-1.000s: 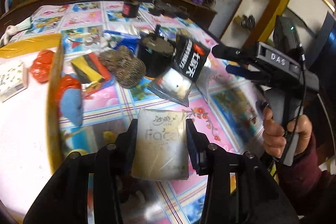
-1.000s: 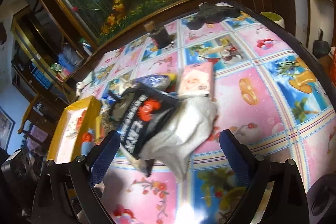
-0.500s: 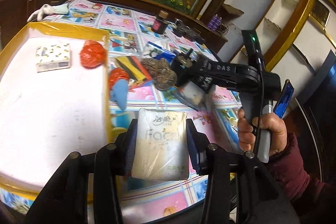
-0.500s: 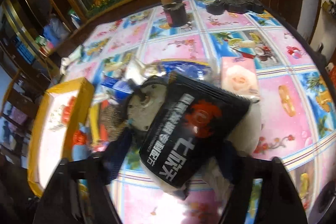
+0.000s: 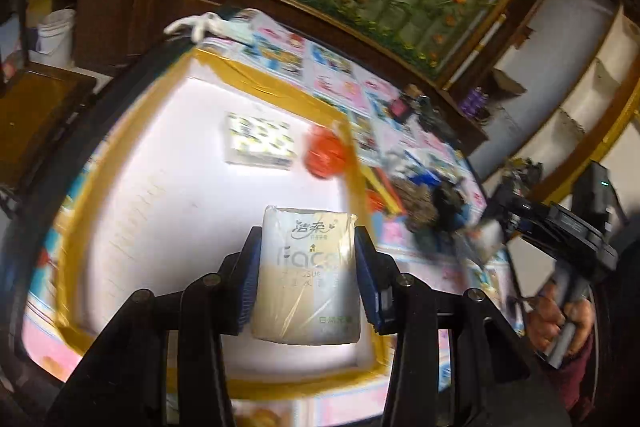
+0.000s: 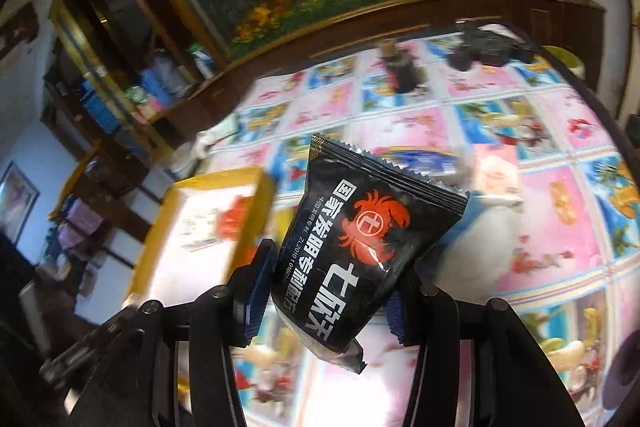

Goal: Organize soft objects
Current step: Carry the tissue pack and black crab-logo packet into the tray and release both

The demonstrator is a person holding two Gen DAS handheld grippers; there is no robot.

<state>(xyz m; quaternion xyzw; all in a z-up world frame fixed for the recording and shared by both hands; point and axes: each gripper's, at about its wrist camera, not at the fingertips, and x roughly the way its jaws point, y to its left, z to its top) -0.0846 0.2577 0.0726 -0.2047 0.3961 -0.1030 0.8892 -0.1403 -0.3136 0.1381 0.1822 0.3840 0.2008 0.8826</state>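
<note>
My left gripper (image 5: 306,259) is shut on a white tissue pack (image 5: 307,275) and holds it over the white tray with the yellow rim (image 5: 256,83). In the tray lie a patterned tissue pack (image 5: 258,143) and a red mesh ball (image 5: 325,154). My right gripper (image 6: 332,287) is shut on a black packet with a red crab logo (image 6: 360,239) and holds it above the table. The tray also shows in the right wrist view (image 6: 160,215), to the left of the packet. The right gripper shows in the left wrist view at far right.
A pile of objects (image 5: 424,203) lies on the flowery tablecloth right of the tray. A white soft bag (image 6: 492,231) and a pink pack (image 6: 494,171) lie behind the black packet. A dark bottle (image 6: 402,71) and black items (image 6: 484,45) stand at the far edge.
My left gripper has carried the white tissue pack leftward over the tray. My right gripper closed on the black packet and lifted it off the pile.
</note>
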